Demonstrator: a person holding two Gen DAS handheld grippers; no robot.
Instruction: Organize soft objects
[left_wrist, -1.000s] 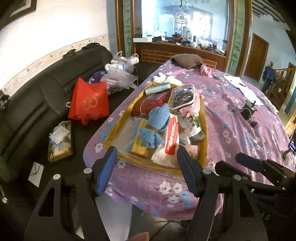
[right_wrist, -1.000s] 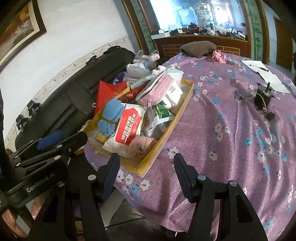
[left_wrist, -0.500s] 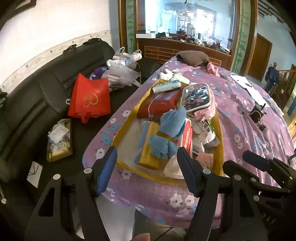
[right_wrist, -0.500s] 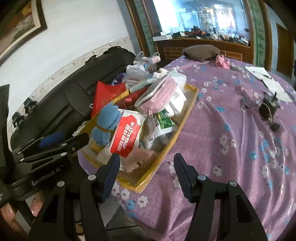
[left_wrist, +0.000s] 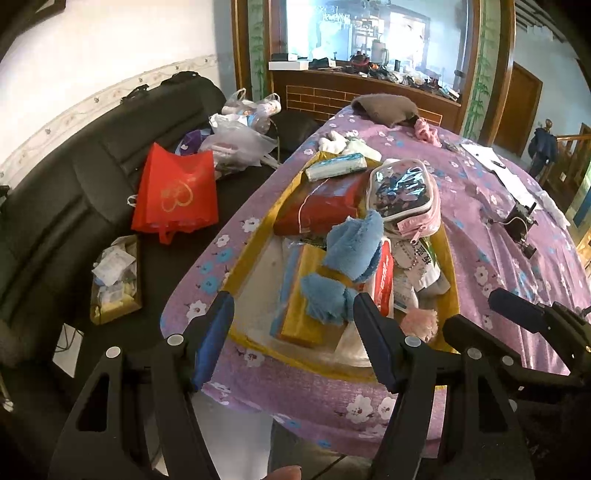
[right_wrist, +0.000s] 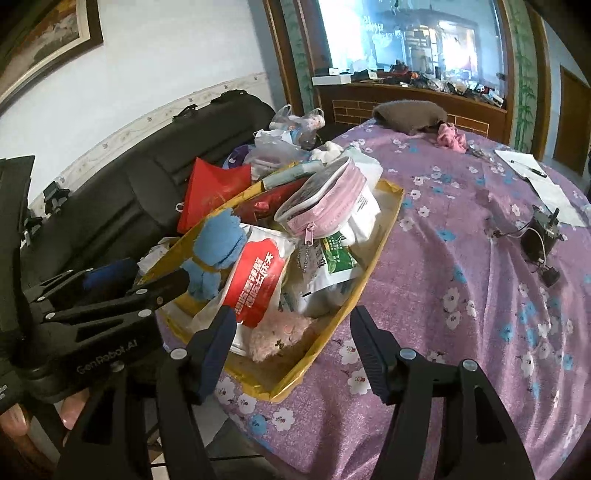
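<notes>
Left gripper (left_wrist: 293, 332): jaws spread, empty, hovering at near end of yellow tray (left_wrist: 258, 236). Right gripper (right_wrist: 291, 345): jaws spread, empty, over tray's near right corner. Blue plush toy (left_wrist: 351, 254) lies on top of the pile in tray, just beyond left fingers. Beside it: red-and-white packet (right_wrist: 255, 280), pink zip pouch (right_wrist: 325, 199), pink fluffy item (right_wrist: 277, 334) at near end. Tray sits on purple floral tablecloth (right_wrist: 461, 295).

The left gripper (left_wrist: 293, 317) is held level with its fingers (left_wrist: 218, 328) spread wide, nothing between them. The right gripper (right_wrist: 291, 332) sits just beside it, equally wide and empty. Fingertips of the person's hand (right_wrist: 70, 410) show under the left gripper's body.
</notes>
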